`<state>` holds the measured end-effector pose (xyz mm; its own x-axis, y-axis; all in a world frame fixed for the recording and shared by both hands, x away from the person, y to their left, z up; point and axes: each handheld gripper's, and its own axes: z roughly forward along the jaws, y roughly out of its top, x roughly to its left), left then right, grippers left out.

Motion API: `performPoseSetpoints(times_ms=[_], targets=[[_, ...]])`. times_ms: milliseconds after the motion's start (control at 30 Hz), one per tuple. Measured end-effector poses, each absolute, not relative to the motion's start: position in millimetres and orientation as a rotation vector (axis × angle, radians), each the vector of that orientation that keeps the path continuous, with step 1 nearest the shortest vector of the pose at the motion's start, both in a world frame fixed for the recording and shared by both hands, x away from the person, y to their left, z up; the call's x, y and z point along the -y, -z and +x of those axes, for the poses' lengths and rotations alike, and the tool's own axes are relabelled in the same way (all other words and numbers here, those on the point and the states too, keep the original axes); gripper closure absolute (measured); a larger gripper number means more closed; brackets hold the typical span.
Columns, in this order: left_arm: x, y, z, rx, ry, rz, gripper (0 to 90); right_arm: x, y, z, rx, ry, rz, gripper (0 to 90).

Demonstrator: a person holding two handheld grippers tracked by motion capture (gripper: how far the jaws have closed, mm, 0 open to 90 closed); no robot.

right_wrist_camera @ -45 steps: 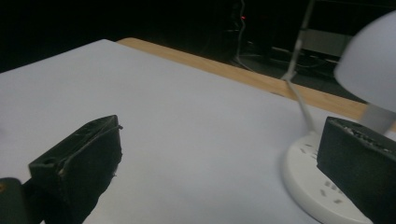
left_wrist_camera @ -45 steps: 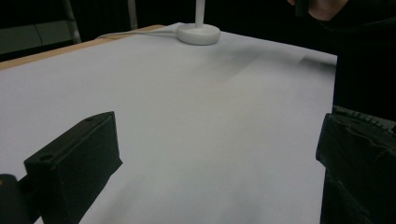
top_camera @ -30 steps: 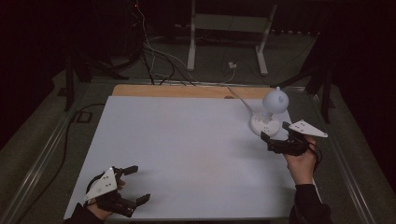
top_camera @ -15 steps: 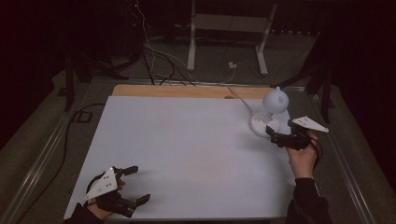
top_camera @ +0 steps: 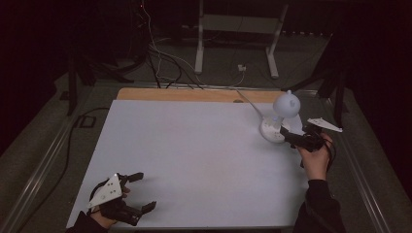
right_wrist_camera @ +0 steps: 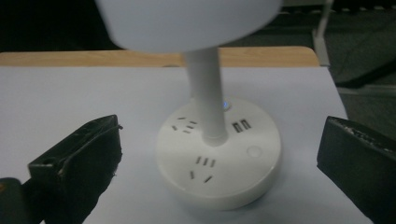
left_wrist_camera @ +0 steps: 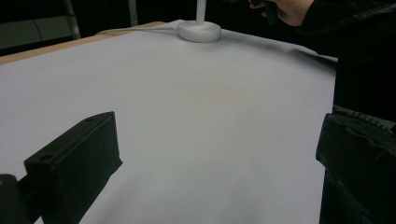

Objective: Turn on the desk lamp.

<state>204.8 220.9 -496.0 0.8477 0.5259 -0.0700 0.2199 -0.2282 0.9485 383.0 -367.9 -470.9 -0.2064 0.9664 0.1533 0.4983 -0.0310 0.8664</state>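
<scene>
Lamp [top_camera: 279, 119] stands at the bench's [top_camera: 194, 155] far right, untouched; your right claw [right_wrist_camera: 224, 154] gapes wide just before its base, nothing grasped yet. Left claw [top_camera: 133, 194] rests released, near corner.

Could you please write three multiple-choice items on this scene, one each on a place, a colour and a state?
1. Where on the table does the desk lamp stand?
A. near left corner
B. far right part
C. centre

2. What colour is the lamp's round socket base?
A. white
B. black
C. red

3. How is the right claw set?
A. shut on the lamp's stem
B. shut, holding nothing
C. open, jaws either side of the base

Answers:
1 B, the high view shows the lamp at the far right, by the right hand.
2 A, the base is white in the right gripper view.
3 C, both jaws stand wide apart there.
</scene>
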Motion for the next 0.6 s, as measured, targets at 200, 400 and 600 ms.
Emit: performPoseSetpoints(times_ms=[200, 400, 600], targets=[[-221.0, 496.0, 204.8, -0.569, -0.315, 1.807, 0.3, 368.7, 479.4, 390.8, -1.72, -1.167, 1.587, 0.0], [-220.7, 495.9, 204.6, -0.568, -0.316, 1.808, 0.3, 372.9, 483.6, 395.9, -1.692, -1.14, 1.654, 8.8], [-221.6, 495.8, 205.0, -0.573, -0.314, 1.8, 0.3, 375.0, 485.6, 398.1, -1.676, -1.101, 1.728, 25.7]])
